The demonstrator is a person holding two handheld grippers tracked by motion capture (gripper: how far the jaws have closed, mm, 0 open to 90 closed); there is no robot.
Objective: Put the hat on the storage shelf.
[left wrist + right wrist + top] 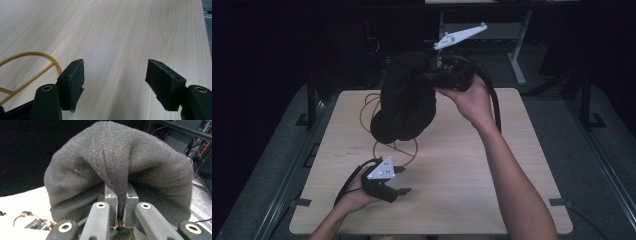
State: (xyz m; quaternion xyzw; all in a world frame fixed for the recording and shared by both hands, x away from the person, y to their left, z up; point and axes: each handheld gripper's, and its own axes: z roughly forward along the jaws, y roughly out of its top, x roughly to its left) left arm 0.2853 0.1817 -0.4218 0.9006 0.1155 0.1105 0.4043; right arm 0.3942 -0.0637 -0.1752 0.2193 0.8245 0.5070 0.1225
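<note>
A black knit hat (404,97) hangs in the air above the far half of the wooden table (472,180). My right gripper (437,76) is shut on a fold of this hat (117,167), which bulges around the jaws. Under the hat lies a yellow wire stand (394,147) with looped wires. My left gripper (401,180) rests low near the table's front left, open, with nothing between its pads (75,82). An arc of the wire stand (30,56) lies just left of its jaws.
The table's right half and front are bare wood. A metal desk frame (517,50) stands beyond the far edge. Dark floor and rails (302,150) border the table on both sides.
</note>
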